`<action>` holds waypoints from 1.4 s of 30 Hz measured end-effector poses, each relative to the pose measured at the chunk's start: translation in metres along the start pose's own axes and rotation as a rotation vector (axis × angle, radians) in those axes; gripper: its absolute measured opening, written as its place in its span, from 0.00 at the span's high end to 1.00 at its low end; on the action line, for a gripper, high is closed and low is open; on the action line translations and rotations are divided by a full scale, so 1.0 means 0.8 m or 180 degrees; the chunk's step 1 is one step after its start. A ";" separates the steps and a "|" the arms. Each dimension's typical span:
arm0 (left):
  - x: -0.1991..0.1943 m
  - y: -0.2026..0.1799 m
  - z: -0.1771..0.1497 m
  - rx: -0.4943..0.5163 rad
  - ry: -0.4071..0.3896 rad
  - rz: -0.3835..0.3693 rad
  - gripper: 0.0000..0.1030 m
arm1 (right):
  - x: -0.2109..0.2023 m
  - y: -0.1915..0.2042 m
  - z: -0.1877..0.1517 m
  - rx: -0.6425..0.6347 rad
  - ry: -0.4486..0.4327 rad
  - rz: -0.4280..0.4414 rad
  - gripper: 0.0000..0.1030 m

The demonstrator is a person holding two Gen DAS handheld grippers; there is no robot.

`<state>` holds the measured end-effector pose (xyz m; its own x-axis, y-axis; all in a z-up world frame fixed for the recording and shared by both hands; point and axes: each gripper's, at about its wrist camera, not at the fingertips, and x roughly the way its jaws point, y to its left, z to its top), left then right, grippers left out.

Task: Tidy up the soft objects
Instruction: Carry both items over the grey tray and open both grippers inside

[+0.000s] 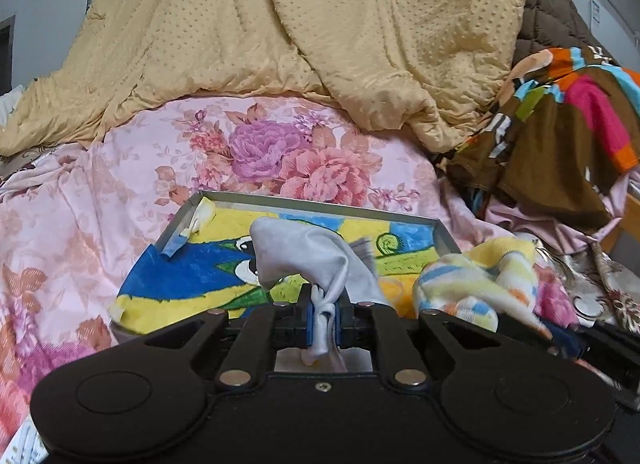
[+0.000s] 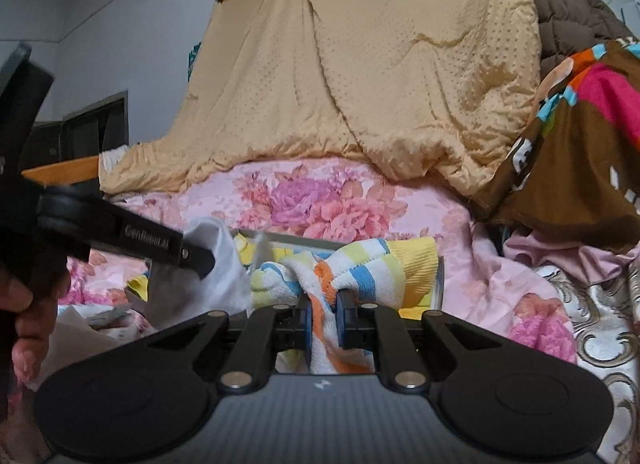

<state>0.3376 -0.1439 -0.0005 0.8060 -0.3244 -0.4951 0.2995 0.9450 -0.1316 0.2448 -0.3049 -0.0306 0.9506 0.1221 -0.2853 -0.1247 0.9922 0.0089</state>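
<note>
Two grippers, 1 cloth each: left gripper [image 1: 325, 316] fingers pinch white cloth [image 1: 304, 252]; right gripper [image 2: 322, 312] fingers clamp striped towel [image 2: 352, 268]. Both over 1 metal tray [image 1: 320, 205] w/ 1 cartoon towel [image 1: 188, 272], on floral bed [image 1: 100, 191]; 1 yellow quilt [image 1: 280, 23] far.

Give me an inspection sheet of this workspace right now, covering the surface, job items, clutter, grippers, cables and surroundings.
Surface: bed with pink floral sheet.
Job's things: grey cloth and striped towel over a metal tray lined with a blue and yellow cartoon towel.
Clutter: tan quilt, brown quilted blanket, multicoloured blanket heaped behind.
Grippers: left gripper shut on the grey cloth; right gripper shut on the striped towel.
Cables: nothing seen.
Surroundings: pale wall, dark cabinet.
</note>
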 end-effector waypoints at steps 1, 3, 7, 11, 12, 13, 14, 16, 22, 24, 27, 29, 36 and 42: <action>0.005 0.000 0.002 -0.0007 0.0002 0.0014 0.90 | 0.006 -0.001 -0.002 0.0004 0.0028 0.0004 0.88; 0.015 0.000 0.004 -0.0031 0.0028 0.0041 0.90 | 0.016 -0.002 -0.005 0.0004 0.0086 0.0003 0.88; 0.032 0.002 0.002 -0.0085 0.0091 0.0074 0.90 | 0.028 -0.006 -0.007 0.0043 0.0156 0.0022 0.86; 0.045 0.006 -0.003 -0.0136 0.0149 0.0103 0.89 | 0.034 -0.009 -0.007 0.0076 0.0174 0.0022 0.83; 0.047 0.007 -0.005 -0.0155 0.0160 0.0114 0.89 | 0.035 -0.010 -0.007 0.0080 0.0184 0.0022 0.83; 0.049 0.007 -0.007 -0.0178 0.0177 0.0124 0.88 | 0.037 -0.011 -0.006 0.0089 0.0197 0.0021 0.82; 0.052 0.009 -0.009 -0.0206 0.0197 0.0126 0.88 | 0.038 -0.012 -0.006 0.0098 0.0206 0.0025 0.80; 0.057 0.010 -0.013 -0.0254 0.0232 0.0144 0.86 | 0.041 -0.014 -0.007 0.0111 0.0228 0.0014 0.74; 0.067 0.010 -0.022 -0.0300 0.0279 0.0183 0.83 | 0.049 -0.022 -0.009 0.0186 0.0294 -0.0005 0.66; 0.068 0.009 -0.023 -0.0300 0.0281 0.0188 0.83 | 0.049 -0.024 -0.010 0.0205 0.0308 -0.0009 0.65; 0.068 0.009 -0.023 -0.0295 0.0285 0.0191 0.80 | 0.050 -0.024 -0.010 0.0204 0.0312 -0.0023 0.60; 0.069 0.009 -0.024 -0.0296 0.0290 0.0207 0.76 | 0.051 -0.024 -0.011 0.0200 0.0329 -0.0029 0.54; 0.068 0.010 -0.027 -0.0271 0.0294 0.0272 0.64 | 0.053 -0.029 -0.011 0.0227 0.0381 -0.0090 0.39; 0.062 0.009 -0.026 -0.0298 0.0289 0.0305 0.54 | 0.057 -0.035 -0.012 0.0281 0.0457 -0.0084 0.24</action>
<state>0.3688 -0.1525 -0.0437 0.7780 -0.2313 -0.5842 0.1710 0.9726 -0.1573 0.2887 -0.3277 -0.0532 0.9021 0.0971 -0.4205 -0.0688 0.9942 0.0821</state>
